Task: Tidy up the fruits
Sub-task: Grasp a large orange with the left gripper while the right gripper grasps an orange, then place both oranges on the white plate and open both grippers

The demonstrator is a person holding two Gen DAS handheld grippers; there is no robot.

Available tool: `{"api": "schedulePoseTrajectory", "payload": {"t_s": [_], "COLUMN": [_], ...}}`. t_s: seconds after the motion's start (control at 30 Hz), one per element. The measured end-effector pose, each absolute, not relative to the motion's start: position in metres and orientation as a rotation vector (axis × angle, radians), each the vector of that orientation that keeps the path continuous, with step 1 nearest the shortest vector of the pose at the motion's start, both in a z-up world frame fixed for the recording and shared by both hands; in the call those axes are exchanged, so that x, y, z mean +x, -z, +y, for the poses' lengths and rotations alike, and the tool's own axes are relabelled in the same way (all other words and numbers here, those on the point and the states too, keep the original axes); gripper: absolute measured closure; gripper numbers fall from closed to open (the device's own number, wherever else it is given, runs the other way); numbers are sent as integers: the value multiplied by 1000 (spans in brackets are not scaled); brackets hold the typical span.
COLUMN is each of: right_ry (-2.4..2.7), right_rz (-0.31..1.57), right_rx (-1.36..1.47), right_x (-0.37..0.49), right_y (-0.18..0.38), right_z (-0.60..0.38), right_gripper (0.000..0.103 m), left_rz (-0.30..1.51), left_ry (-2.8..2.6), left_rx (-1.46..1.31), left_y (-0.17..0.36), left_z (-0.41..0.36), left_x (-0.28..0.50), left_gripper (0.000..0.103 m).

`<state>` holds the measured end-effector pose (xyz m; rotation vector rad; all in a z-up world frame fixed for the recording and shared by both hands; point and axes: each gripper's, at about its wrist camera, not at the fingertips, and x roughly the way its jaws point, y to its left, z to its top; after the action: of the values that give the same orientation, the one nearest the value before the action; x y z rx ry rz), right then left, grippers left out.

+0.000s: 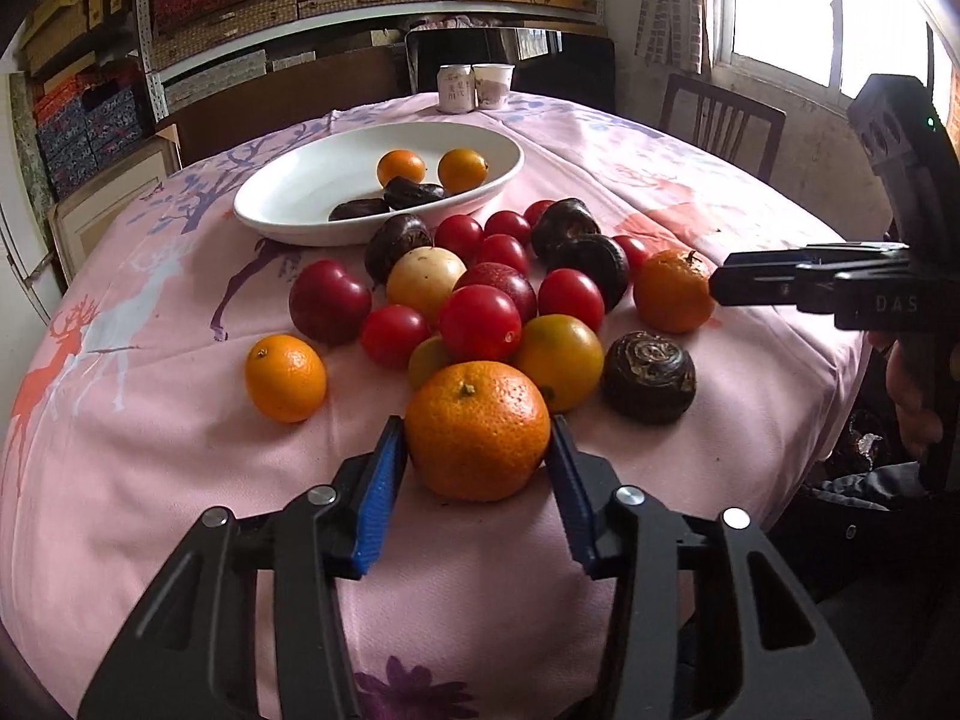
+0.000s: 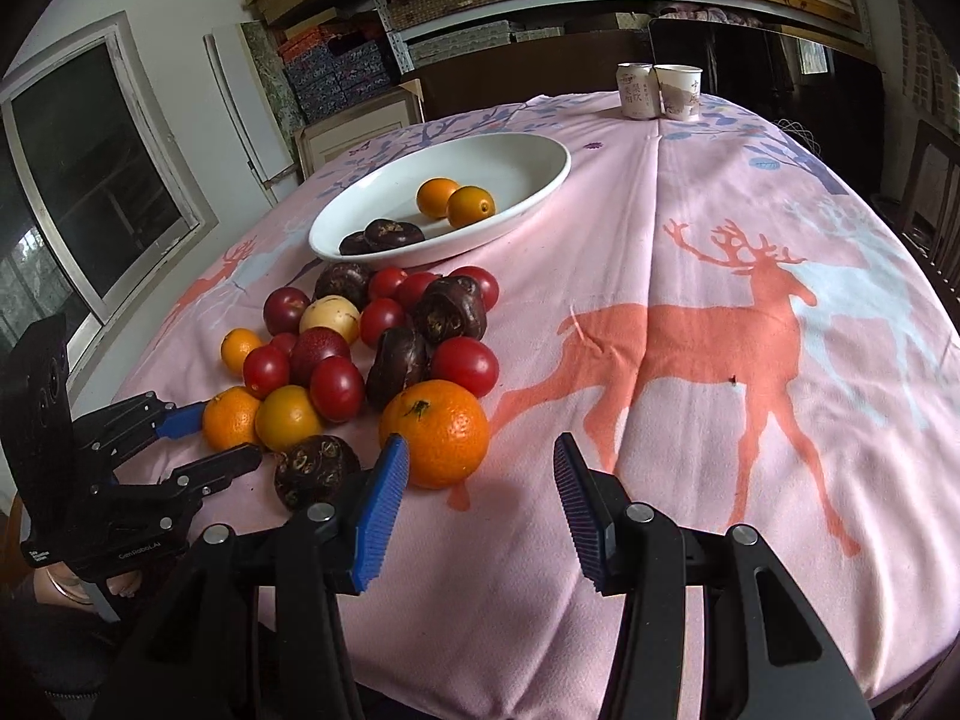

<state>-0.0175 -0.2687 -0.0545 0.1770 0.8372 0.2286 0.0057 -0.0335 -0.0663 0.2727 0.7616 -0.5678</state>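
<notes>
One mandarin sits at the near edge of the fruit pile on the pink tablecloth, pinched between the left gripper's blue pads. Beyond the pile a white dish holds four pieces, while the right gripper stands spread and empty beside another mandarin.

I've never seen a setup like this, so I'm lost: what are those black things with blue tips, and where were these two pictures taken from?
A person holds tongs in each hand, each with a camera looking along its fingers. One picture is from the left tongs, whose blue pads touch both sides of a mandarin. The other is from the right tongs, open and empty beside a second mandarin. On the pink tablecloth lie tomatoes and dark brown fruits. A white dish holds a few fruits.
</notes>
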Motion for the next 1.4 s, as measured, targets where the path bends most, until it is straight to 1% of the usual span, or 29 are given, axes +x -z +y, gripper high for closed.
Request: {"api": "schedulePoseTrajectory", "payload": {"t_s": [0.23,0.27,0.33,0.5,0.63,0.83,0.97,1.13,1.3,1.33,1.37,1.4], "right_ry": [-232,-234,-230,-230,-244,-262,-258,-232,-218,-213,-212,-206], "right_rz": [851,857,830,756,722,696,723,771,813,810,793,774], "right_rx": [128,136,140,151,188,201,213,206,238,241,237,228], "right_x": [-3,-1,-4,-12,-1,45,94,157,199,201,199,196], "right_y": [62,65,64,46,25,-1,-3,7,19,19,17,14], "right_z": [-249,-249,-248,-255,-266,-270,-268,-260,-260,-260,-260,-260], "right_gripper": [53,57,59,60,60,59,59,59,57,57,52,49], "left_rz": [757,755,750,731,689,659,681,752,831,839,839,826], "left_ry": [559,557,552,557,548,516,495,464,437,426,426,422], "left_rx": [235,235,229,187,152,150,147,136,104,88,63,43], "left_y": [57,56,54,44,26,1,-4,5,20,22,21,19], "left_z": [-21,-21,-18,-13,-12,-19,-28,-41,-45,-42,-39,-35], "left_x": [0,-1,-2,0,12,58,103,165,210,215,217,217], "left_gripper": [57,57,57,57,57,57,57,57,56,55,44,38]}}
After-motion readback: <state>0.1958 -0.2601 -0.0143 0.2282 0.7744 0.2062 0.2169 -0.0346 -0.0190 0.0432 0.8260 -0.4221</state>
